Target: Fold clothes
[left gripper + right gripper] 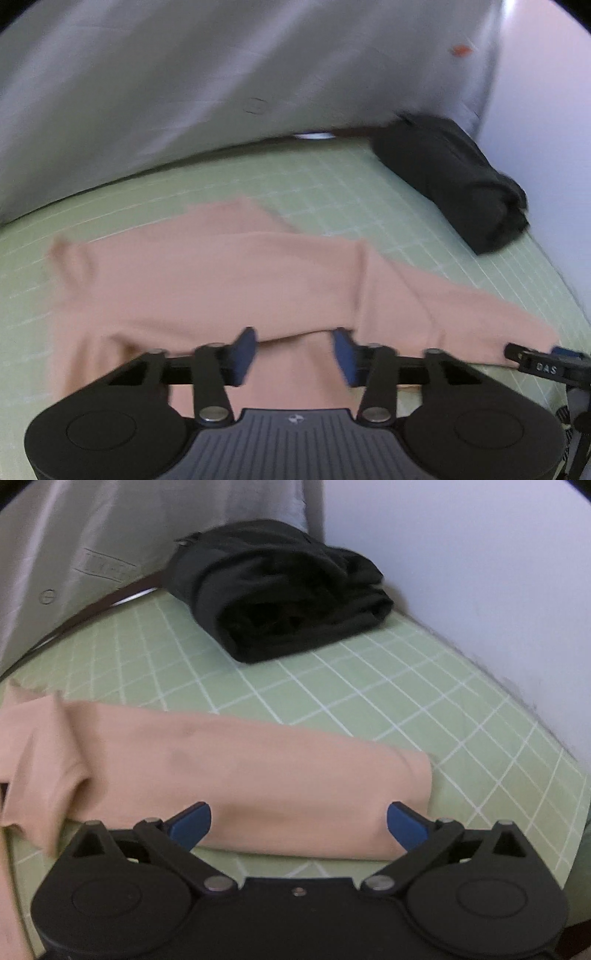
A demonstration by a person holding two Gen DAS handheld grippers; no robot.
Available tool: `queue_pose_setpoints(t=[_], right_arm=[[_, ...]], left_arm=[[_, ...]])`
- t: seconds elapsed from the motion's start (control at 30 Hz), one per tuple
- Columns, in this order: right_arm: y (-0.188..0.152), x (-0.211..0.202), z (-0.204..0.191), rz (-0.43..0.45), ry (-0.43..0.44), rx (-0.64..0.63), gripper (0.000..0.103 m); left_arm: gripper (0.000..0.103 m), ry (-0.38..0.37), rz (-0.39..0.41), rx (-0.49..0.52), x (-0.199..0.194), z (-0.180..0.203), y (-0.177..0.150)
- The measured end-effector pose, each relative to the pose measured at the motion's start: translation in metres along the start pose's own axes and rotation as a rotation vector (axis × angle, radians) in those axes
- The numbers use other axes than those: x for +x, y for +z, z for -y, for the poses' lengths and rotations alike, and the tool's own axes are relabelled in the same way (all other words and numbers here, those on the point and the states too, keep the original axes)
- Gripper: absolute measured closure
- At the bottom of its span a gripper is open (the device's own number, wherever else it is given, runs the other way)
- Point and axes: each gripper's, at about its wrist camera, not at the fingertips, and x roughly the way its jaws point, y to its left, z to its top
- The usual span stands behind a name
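Observation:
A peach garment [221, 280] lies spread flat on the green grid mat [332, 184], with one long part reaching right. My left gripper [295, 350] hovers low over the garment's near edge. Its blue pads stand a little apart, a fold line of the cloth runs between them, and they do not press on it. In the right wrist view the peach garment [258, 768] ends in a folded strip. My right gripper [299, 825] stands wide open over that strip's near edge, one pad on either side, with nothing gripped.
A folded black garment [288, 590] sits at the mat's far corner, also seen as the black garment [454, 177]. A grey panel [184, 74] rises behind the mat [406, 701] and a white wall [461, 572] borders its right side.

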Motion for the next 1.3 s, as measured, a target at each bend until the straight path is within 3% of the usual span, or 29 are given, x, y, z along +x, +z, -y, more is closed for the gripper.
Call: queue_pose_setpoints(t=[0.03, 0.23, 0.4, 0.5, 0.6, 0.67, 0.73, 0.8, 1.3], right_arm=[[0.0, 0.004, 0.001, -0.009, -0.002, 0.008, 0.0], [0.006, 0.012, 0.007, -0.034, 0.002, 0.026, 0.0], [0.013, 0.015, 0.008, -0.06, -0.004, 0.039, 0.0], [0.014, 0.016, 0.008, -0.064, -0.014, 0.05, 0.0], [0.015, 0.016, 0.007, -0.067, -0.019, 0.054, 0.0], [0.016, 0.017, 0.008, -0.07, -0.02, 0.057, 0.0], [0.016, 0.017, 0.007, -0.071, -0.024, 0.061, 0.0], [0.016, 0.017, 0.007, -0.069, -0.028, 0.063, 0.0], [0.013, 0.016, 0.007, -0.047, -0.021, 0.043, 0.0]], left_arm=[[0.079, -0.019, -0.014, 0.015, 0.008, 0.006, 0.003], [0.078, -0.137, -0.069, 0.036, 0.046, 0.03, 0.017], [0.076, -0.087, -0.126, 0.078, 0.073, 0.046, 0.02], [0.069, -0.102, -0.135, 0.069, 0.079, 0.046, 0.019], [0.069, -0.121, -0.133, 0.076, 0.08, 0.045, 0.018], [0.076, -0.125, -0.13, 0.091, 0.08, 0.044, 0.017], [0.096, -0.13, -0.132, 0.09, 0.08, 0.043, 0.018], [0.099, -0.136, -0.123, 0.083, 0.077, 0.04, 0.017], [0.101, -0.146, -0.004, -0.143, 0.0, -0.003, -0.008]])
